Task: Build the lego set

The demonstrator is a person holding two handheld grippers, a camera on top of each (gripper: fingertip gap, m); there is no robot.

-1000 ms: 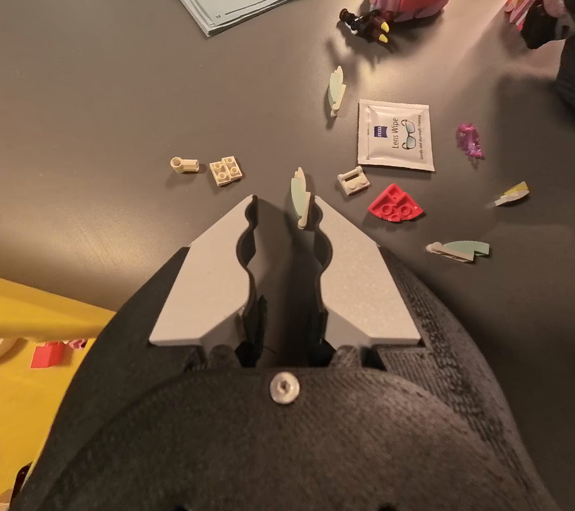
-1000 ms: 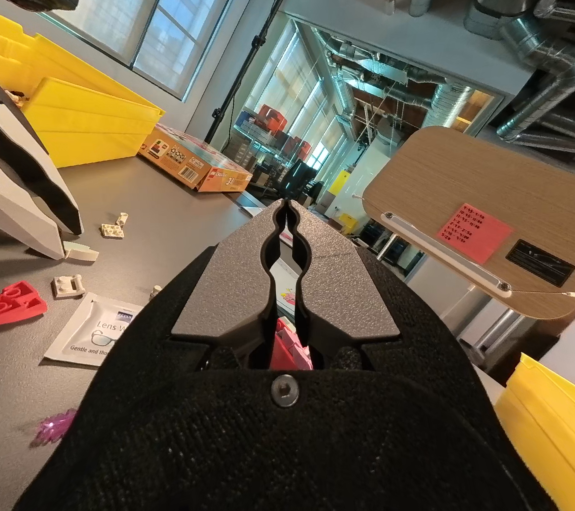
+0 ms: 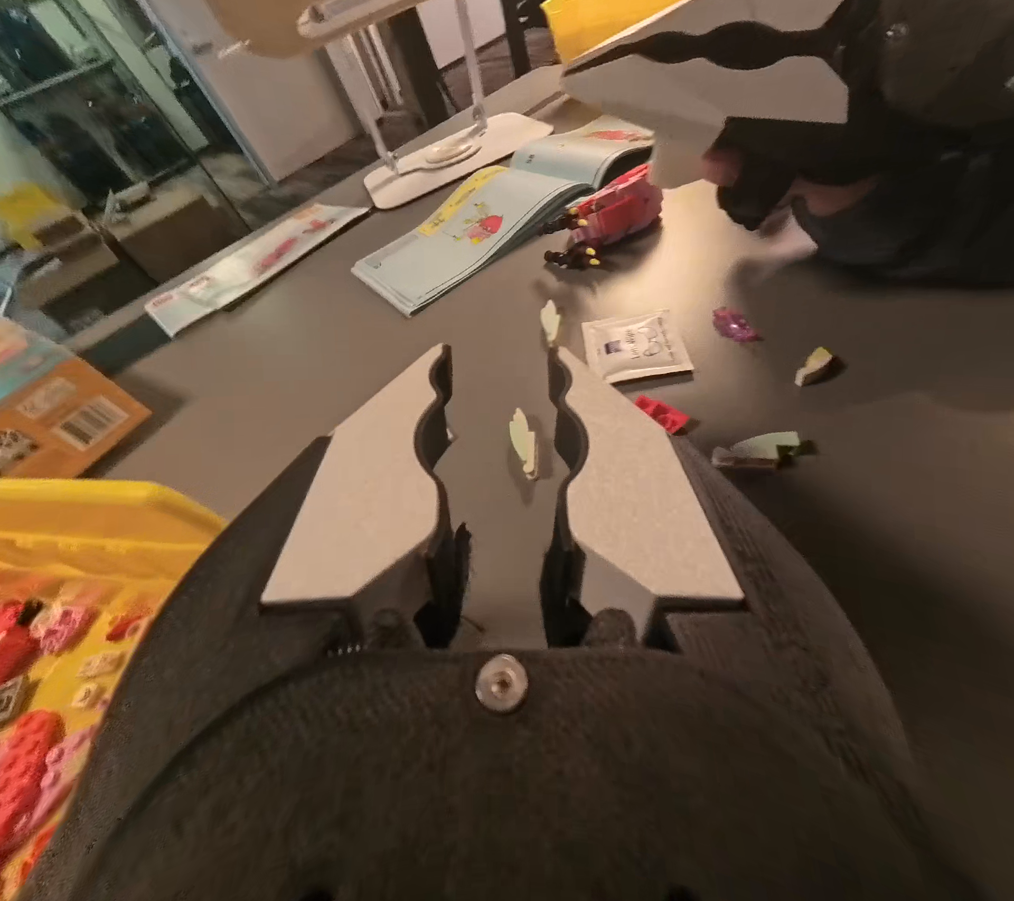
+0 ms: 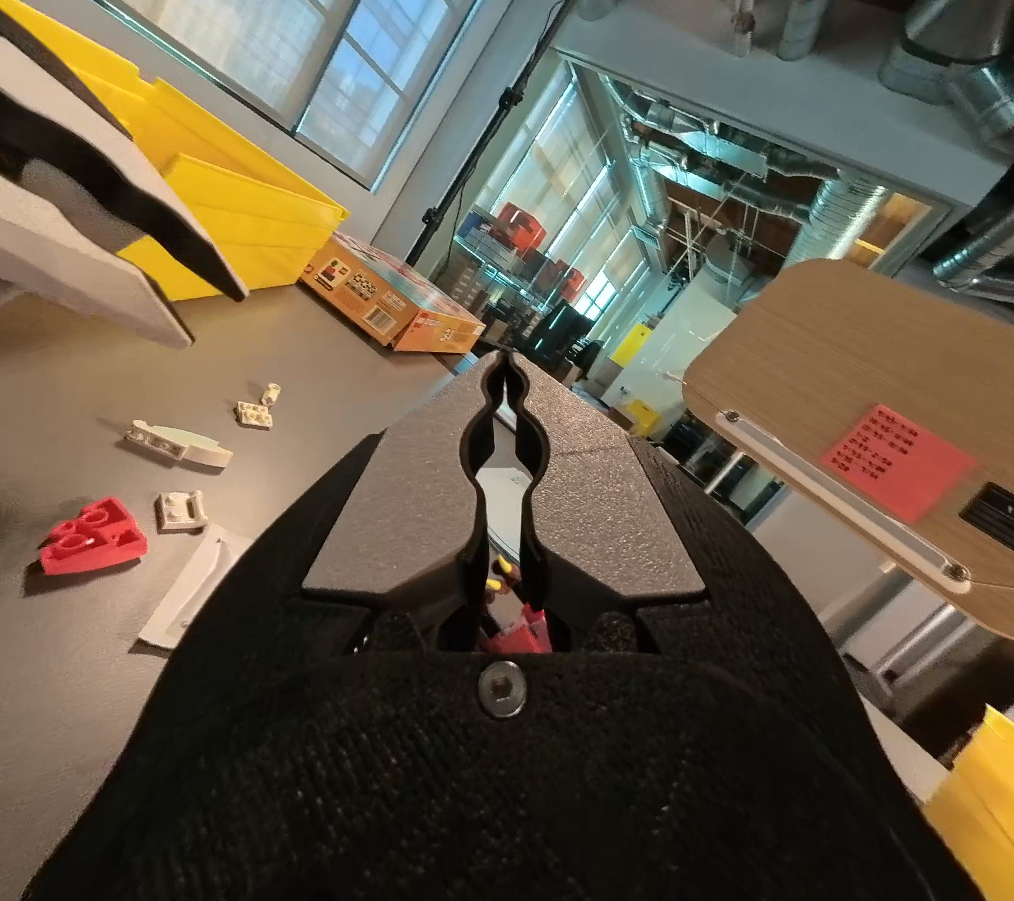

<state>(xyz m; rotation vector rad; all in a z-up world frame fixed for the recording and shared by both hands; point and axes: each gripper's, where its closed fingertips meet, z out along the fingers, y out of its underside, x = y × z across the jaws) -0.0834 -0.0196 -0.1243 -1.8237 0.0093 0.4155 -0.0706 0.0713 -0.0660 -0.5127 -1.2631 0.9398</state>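
My left gripper [image 3: 499, 353] is open and holds nothing. It hangs above the dark table [image 3: 307, 359]. A pale green feather-shaped brick piece [image 3: 524, 441] lies on the table below the gap between the fingers, apart from both pads. The right wrist view shows the same piece [image 4: 175, 441] lying flat, with the left gripper's grey fingers [image 4: 110, 271] raised above it. My right gripper [image 4: 506, 359] is shut with the tips together and points up and away over the table. It also shows in the left wrist view [image 3: 570, 68] at the upper right, held by a gloved hand.
On the table lie a red wedge plate [image 3: 661, 414], a white sachet [image 3: 636, 345], a second feather piece [image 3: 548, 320], a pink-red brick model [image 3: 614, 210], an open booklet [image 3: 494, 238] and small tan pieces [image 4: 255, 414]. A yellow bin [image 3: 82, 518] and an orange box [image 4: 384, 304] stand at the left. The gap from one gripper's tips to the other's is roughly 11 centimetres.
My left gripper has lifted and tilted up from the table. The feather piece that stood against its right fingertip now lies on the table. The jaws stand slightly wider. The right gripper stays shut.
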